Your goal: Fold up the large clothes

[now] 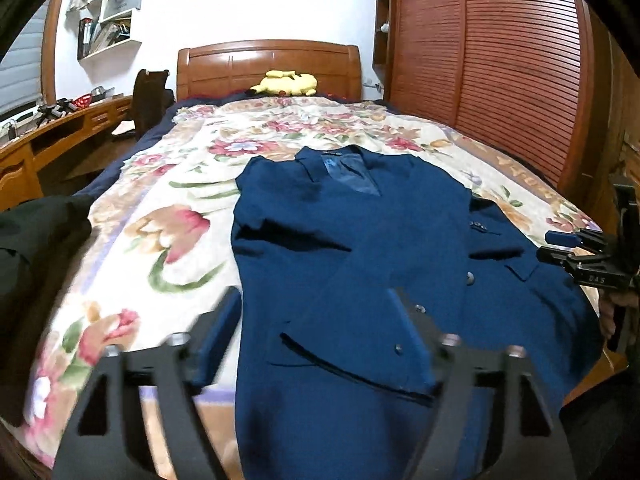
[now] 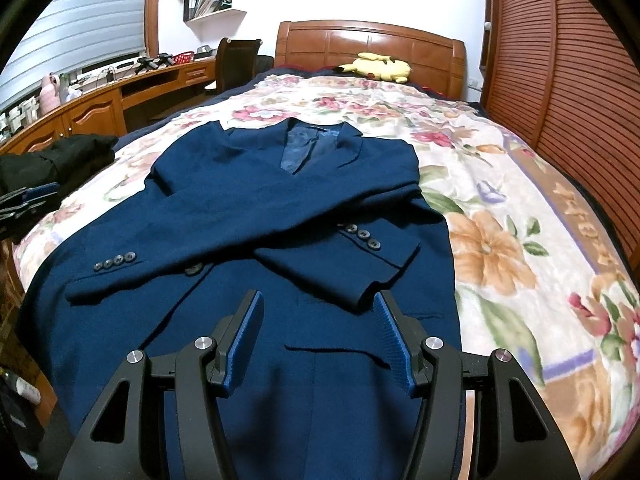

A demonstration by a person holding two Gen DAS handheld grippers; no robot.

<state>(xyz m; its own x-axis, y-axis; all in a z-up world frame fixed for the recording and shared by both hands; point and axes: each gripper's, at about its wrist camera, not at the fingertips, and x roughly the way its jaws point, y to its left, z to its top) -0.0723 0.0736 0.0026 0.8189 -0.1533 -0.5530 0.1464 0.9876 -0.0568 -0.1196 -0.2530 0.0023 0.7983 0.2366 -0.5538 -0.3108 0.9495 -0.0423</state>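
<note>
Here: one navy jacket (image 2: 248, 208) flat on floral blanket (image 2: 500, 248); left gripper (image 1: 316, 320), right gripper (image 2: 318, 320), fingers spread, holding nothing.

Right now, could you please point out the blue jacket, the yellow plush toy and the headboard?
Blue jacket (image 2: 256, 204): right wrist view, chest.
Yellow plush toy (image 2: 378, 66): right wrist view, body.
Headboard (image 1: 240, 66): left wrist view, left panel.

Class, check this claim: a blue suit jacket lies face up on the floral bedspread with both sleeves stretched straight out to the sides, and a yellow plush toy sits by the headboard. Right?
Not quite. The sleeves are folded across the front of the blue suit jacket, as the right wrist view shows. The floral bedspread, yellow plush toy and headboard are as stated.
</note>
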